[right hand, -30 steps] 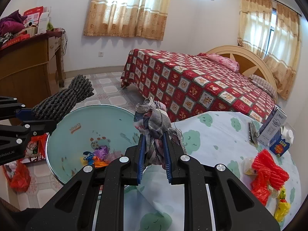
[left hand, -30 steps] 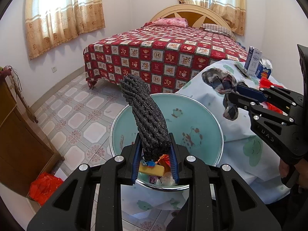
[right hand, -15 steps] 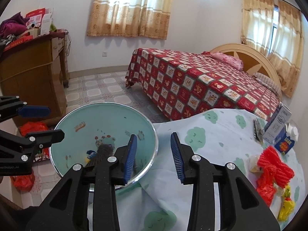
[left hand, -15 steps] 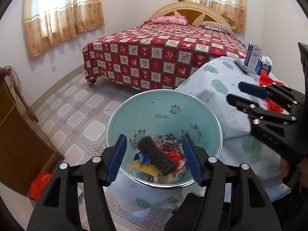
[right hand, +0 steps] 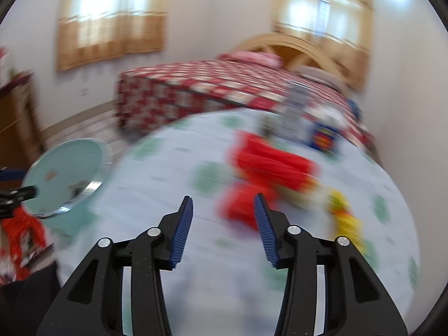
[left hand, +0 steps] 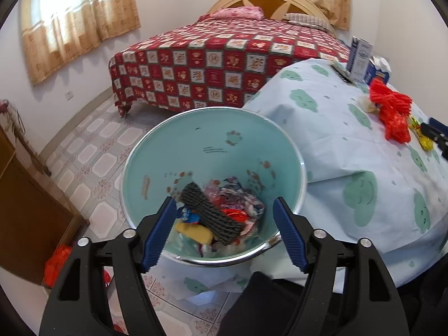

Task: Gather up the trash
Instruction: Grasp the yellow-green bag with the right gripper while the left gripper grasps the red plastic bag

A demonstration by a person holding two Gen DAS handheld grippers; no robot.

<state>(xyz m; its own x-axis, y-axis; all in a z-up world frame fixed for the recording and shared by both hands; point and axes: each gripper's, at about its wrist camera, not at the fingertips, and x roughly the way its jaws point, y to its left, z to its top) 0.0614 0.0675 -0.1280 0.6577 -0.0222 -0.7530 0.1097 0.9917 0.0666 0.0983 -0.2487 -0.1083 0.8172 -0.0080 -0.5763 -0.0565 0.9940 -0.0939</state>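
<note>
The trash bin (left hand: 212, 151) sat center frame in the left wrist view, with the dark mesh sleeve (left hand: 210, 212) lying inside on the wrappers. The left claw (left hand: 224, 232) had just been opening, nothing between its jaws. The right claw (right hand: 223, 229) (blurry view) had been opening too, empty, over the table (right hand: 156, 184) near the red netting (right hand: 268, 168).

**Room furnishings and fixtures**

Bed (left hand: 224, 64) with red checked cover, pink pillow (left hand: 238, 13) and arched wooden headboard (left hand: 268, 2). Patterned curtains (left hand: 78, 19) at the windows. Tiled floor (left hand: 92, 151). Brown wooden cabinet (left hand: 30, 196) at left. Table (left hand: 350, 140) under a pale cloud-print cloth.
</note>
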